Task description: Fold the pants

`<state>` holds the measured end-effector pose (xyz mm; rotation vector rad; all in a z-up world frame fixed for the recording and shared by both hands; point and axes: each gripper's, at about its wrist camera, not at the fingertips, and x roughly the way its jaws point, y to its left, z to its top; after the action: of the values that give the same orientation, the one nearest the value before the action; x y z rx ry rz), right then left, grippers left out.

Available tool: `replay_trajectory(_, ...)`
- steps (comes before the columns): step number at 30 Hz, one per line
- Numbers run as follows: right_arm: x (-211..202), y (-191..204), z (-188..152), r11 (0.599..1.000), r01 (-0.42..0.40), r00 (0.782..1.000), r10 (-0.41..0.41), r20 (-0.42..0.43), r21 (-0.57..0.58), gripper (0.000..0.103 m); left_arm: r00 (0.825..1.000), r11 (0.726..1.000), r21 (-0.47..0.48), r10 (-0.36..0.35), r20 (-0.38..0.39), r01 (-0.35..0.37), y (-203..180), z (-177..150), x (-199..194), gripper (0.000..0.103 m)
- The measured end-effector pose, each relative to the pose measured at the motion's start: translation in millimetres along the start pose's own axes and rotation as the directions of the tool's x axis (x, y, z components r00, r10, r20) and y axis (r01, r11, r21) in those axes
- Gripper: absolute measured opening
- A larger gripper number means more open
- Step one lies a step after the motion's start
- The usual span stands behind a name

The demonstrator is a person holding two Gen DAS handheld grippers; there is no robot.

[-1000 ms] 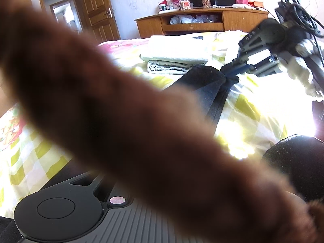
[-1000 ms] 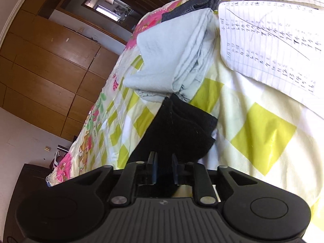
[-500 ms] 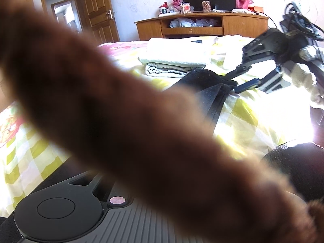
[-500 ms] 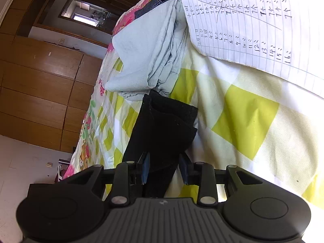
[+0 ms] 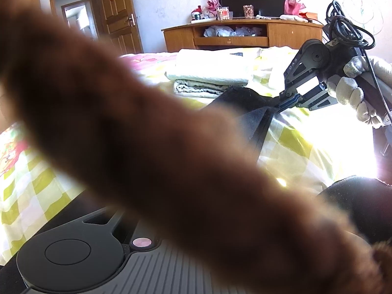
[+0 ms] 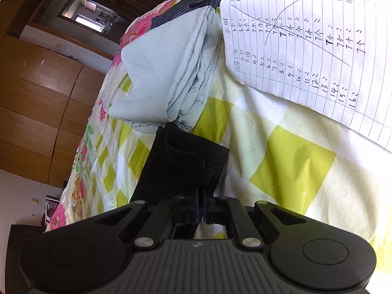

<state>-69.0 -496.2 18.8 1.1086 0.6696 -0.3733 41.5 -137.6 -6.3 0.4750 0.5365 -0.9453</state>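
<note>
The black pants (image 6: 186,161) lie in a long strip on the yellow-checked bedspread (image 6: 294,171). My right gripper (image 6: 199,203) is closing its jaws tight on the near edge of the pants, and the pads pinch the cloth. The left wrist view shows the same grip from the side: the right gripper (image 5: 281,103), held by a gloved hand (image 5: 355,93), nips a raised fold of the pants (image 5: 247,103). A blurred brown fuzzy sleeve (image 5: 147,147) crosses that view and hides my left gripper's fingers. Only its housing (image 5: 68,252) shows.
A folded pale-blue garment (image 6: 166,68) lies just beyond the pants, with dark denim (image 6: 193,2) behind it. A lined sheet with handwriting (image 6: 318,49) lies to the right. Folded light cloths (image 5: 210,76) are stacked mid-bed, and a wooden cabinet (image 5: 245,34) stands at the far wall.
The right gripper's jaws, apart around the pants' edge half a second ago, have come together on it. The left wrist view is nearly unchanged.
</note>
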Motion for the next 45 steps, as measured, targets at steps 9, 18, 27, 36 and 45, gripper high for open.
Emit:
replay_trajectory(9, -33, 106, 41, 0.936, -0.287, 0.952, 0.303, 0.051, -0.204, 0.021, 0.999, 0.999, 0.015, 0.035, 0.035, -0.036, 10, 14, -12, 0.020)
replay_trajectory(18, 20, 7, 34, 0.995, -0.037, 0.999, 0.036, -0.011, -0.092, 0.020, 1.000, 1.000, 0.026, -0.010, 0.009, 0.010, -3, 8, 3, 0.023)
replay_trajectory(27, 2, -17, 20, 0.996, -0.067, 0.997, 0.065, -0.032, -0.062, 0.028, 0.997, 0.998, 0.027, -0.046, -0.069, 0.048, -12, -7, 13, 0.023)
replay_trajectory(36, 30, -10, 6, 0.997, -0.075, 0.993, 0.072, -0.095, -0.034, 0.048, 0.998, 1.000, 0.009, -0.005, -0.068, 0.006, -9, -10, 1, 0.023)
replay_trajectory(45, 54, 5, -3, 0.997, -0.068, 0.993, 0.066, -0.099, -0.020, 0.035, 0.996, 0.998, -0.048, -0.045, -0.074, 0.041, -16, -22, 8, 0.023)
